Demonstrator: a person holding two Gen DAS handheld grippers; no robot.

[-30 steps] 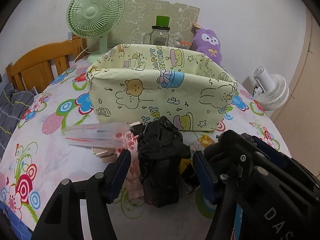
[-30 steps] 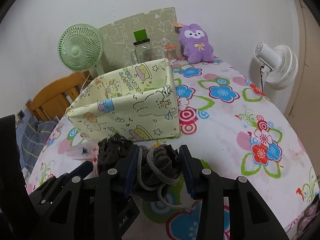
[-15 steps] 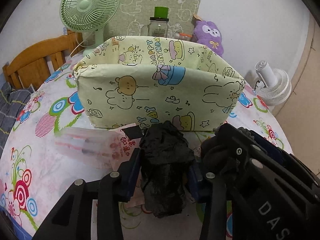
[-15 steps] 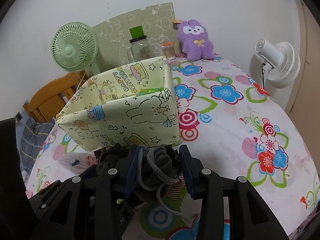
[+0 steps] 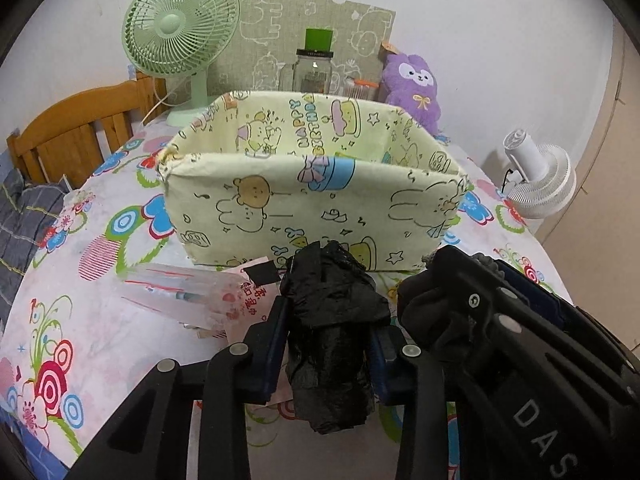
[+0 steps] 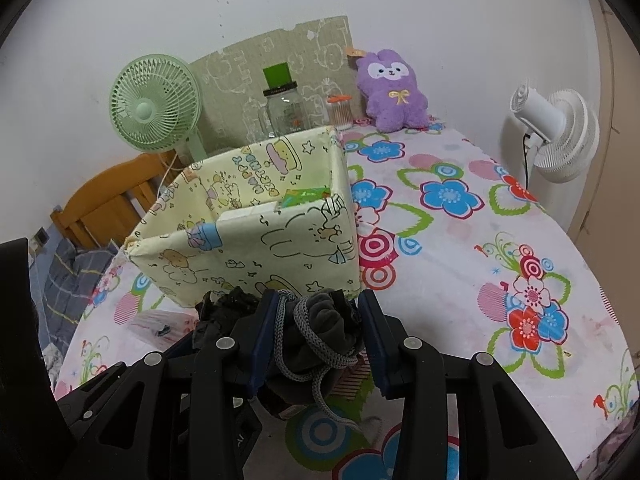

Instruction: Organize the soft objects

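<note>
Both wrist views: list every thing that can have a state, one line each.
left hand-held gripper: shut on black plastic bag
right hand-held gripper: shut on grey drawstring pouch
fabric bin: open-topped, upright, some packets inside
green fan: upright; running or not, cannot tell
glass jar: lid on
purple plush: sitting upright

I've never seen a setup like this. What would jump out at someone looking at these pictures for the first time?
Probably the pale yellow cartoon-print fabric box in the middle of the flowery tablecloth. Just in front of it, the left gripper is clamped on a crumpled black bag and the right gripper on a grey drawstring pouch. Behind the box, a green fan and a purple plush stand by the wall.
</note>
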